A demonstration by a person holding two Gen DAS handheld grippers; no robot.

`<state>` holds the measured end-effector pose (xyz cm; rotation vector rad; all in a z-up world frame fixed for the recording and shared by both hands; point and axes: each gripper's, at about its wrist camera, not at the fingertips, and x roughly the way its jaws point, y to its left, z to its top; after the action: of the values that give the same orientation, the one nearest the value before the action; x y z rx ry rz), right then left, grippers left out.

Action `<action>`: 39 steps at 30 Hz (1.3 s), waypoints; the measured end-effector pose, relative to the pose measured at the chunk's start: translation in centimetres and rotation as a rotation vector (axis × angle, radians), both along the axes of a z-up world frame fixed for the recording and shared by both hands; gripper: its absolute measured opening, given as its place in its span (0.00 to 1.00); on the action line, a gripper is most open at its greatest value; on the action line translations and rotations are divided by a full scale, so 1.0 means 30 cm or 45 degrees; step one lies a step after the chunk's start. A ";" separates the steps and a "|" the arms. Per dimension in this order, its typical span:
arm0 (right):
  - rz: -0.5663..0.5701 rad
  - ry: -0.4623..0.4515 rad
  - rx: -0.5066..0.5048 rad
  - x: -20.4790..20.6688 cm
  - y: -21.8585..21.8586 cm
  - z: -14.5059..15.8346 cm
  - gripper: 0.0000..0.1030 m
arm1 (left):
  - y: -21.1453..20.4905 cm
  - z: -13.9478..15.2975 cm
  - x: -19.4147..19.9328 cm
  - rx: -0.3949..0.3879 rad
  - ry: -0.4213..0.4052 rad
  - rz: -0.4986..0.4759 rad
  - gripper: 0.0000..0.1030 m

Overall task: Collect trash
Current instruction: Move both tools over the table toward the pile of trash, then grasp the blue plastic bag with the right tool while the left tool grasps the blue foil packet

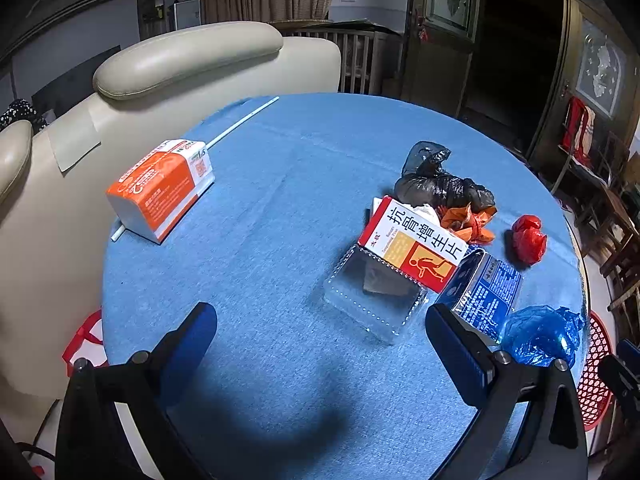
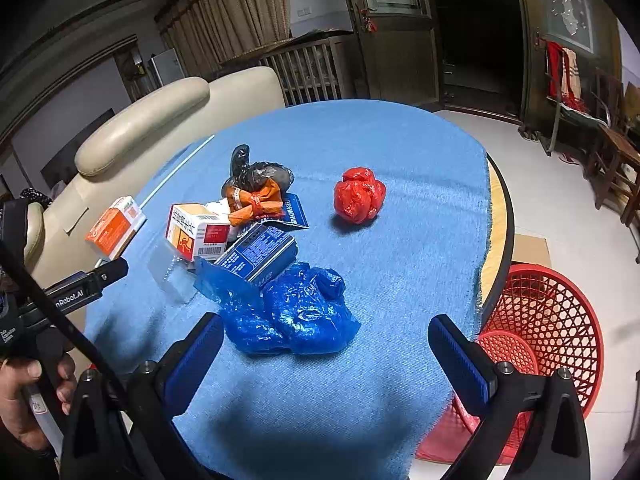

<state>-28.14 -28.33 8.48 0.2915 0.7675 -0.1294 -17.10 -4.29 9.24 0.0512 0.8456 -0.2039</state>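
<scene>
Left wrist view: the left gripper [image 1: 320, 344] hovers over the round surface [image 1: 280, 208] covered in blue cloth, its two fingers [image 1: 192, 336] spread wide with nothing between them. Just beyond them lies one clear plastic tray [image 1: 372, 300], which seems to hold only a dark scrap. One red-and-white medicine box [image 1: 416, 244] leans on the tray's far edge, and one blue box [image 1: 488, 292] lies to its right. Behind these sit one black bag [image 1: 440, 184] and one orange wrapper [image 1: 468, 222], touching each other. One red bag ball [image 1: 528, 238] sits apart at the right, and one crumpled blue bag [image 1: 540, 336] lies at the near right edge. On the far left, one orange-and-white tissue pack [image 1: 164, 188] rests on one thin white rod [image 1: 240, 124]. A red basket [image 1: 596, 372] shows past the right rim.

Right wrist view: the right gripper [image 2: 326, 354] also has its fingers [image 2: 460, 356] released and wide apart, empty. The crumpled blue bag [image 2: 296, 316] lies just beyond the left fingertip. Behind it the blue box [image 2: 260, 252], the medicine box [image 2: 196, 232], the orange wrapper [image 2: 256, 202] and the black bag [image 2: 256, 172] cluster together. The red bag ball [image 2: 360, 194] stands alone to the right. The red basket [image 2: 552, 312] stands on the floor beside the surface [image 2: 400, 264], with another red mesh piece inside. The left gripper [image 2: 92, 280] reaches in from the left, near the tissue pack [image 2: 114, 228].
</scene>
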 end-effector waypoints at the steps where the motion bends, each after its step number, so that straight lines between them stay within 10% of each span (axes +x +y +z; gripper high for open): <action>1: 0.003 0.001 -0.002 0.002 0.002 0.000 1.00 | -0.002 -0.001 0.002 0.000 0.001 -0.002 1.00; 39: 0.147 0.130 0.065 0.205 0.064 -0.162 0.89 | -0.057 -0.079 0.049 -0.031 0.113 -0.092 1.00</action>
<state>-21.99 -26.40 3.62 0.2895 0.8882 -0.0156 -15.64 -6.02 6.87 0.0502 0.9304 -0.2858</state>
